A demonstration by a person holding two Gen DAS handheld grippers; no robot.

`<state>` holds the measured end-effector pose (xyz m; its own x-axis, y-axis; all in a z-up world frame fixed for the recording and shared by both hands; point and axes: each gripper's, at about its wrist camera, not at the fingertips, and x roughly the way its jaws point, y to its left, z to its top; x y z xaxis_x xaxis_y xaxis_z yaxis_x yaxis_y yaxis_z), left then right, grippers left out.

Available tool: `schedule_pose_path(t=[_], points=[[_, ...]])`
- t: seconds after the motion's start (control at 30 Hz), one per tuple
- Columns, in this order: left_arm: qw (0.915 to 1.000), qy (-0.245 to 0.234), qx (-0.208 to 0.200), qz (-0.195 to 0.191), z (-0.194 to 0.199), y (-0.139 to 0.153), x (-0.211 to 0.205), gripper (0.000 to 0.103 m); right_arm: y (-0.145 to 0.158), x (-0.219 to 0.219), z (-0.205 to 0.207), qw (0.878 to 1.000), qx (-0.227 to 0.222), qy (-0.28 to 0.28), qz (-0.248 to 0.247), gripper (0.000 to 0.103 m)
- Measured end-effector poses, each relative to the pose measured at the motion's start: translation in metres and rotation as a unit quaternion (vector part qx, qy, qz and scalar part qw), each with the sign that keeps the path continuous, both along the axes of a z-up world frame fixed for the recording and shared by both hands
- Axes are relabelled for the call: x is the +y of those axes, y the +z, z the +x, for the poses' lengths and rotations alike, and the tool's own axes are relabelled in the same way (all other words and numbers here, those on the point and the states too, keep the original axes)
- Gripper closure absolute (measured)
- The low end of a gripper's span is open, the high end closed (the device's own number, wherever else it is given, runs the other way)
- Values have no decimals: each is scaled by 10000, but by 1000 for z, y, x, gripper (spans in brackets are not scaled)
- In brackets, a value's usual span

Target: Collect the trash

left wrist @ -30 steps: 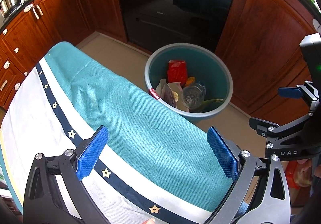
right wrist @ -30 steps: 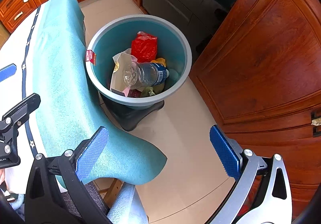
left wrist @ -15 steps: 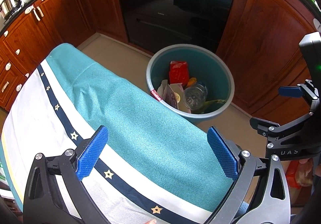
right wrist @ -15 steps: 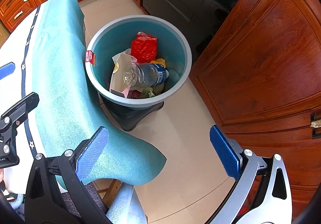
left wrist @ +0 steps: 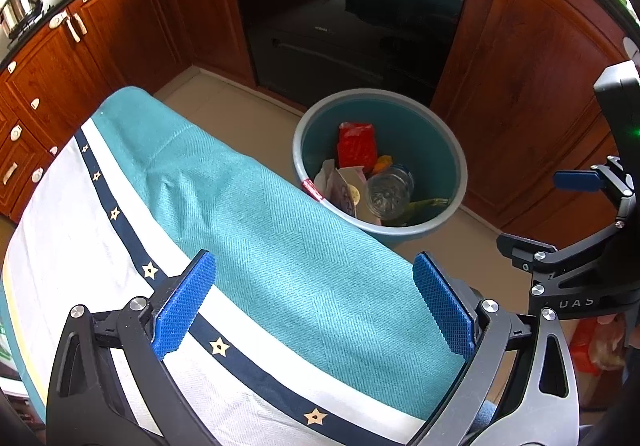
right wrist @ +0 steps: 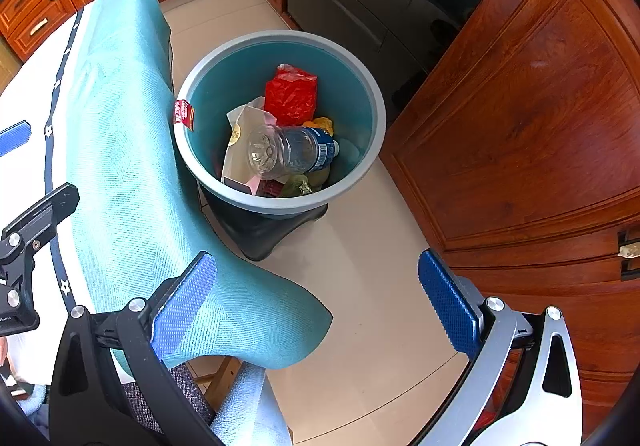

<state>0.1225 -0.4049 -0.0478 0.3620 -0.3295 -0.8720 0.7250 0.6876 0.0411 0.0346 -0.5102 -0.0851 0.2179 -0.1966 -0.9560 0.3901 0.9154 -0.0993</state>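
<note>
bottle: clear plastic water bottle [right wrist: 290,152] lying on top of the pile in the bin, long axis roughly level, base pointing toward the bench side, blue-label end toward the far wall. Can't see a cap from here, too buried.

other trash: red wrapper [right wrist: 291,94] behind it, a white paper bag [right wrist: 240,144] under it, something yellow [right wrist: 320,123] and a greenish bit [right wrist: 298,185] at the edges. A small red packet [right wrist: 184,113] is perched on the rim, touching the cloth, not properly inside imo.

bin: round teal trash bin [right wrist: 362,94] on the floor, just beside the bench, in front of the black oven [left wrist: 352,18].

what changed: over the last second, basically nothing in the bin. Left camera has drifted back and up a bit, so the bin sits lower and smaller in view. Reads like the drop is over and both hands are pulling away.

left gripper [left wrist: 314,306]: spread wide, nothing between the blue pads, hovering over the teal tablecloth [left wrist: 280,246].

right gripper [right wrist: 316,304]: also wide and empty, over the bench corner and floor.

bench: no trash visible on the part I can see.
</note>
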Motion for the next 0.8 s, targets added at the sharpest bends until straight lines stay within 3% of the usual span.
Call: schedule_pose_path(t=[0.8], points=[[9996, -36, -220, 178, -7, 8, -1, 4, 6, 0, 2, 10000, -10, 41, -70, 6]])
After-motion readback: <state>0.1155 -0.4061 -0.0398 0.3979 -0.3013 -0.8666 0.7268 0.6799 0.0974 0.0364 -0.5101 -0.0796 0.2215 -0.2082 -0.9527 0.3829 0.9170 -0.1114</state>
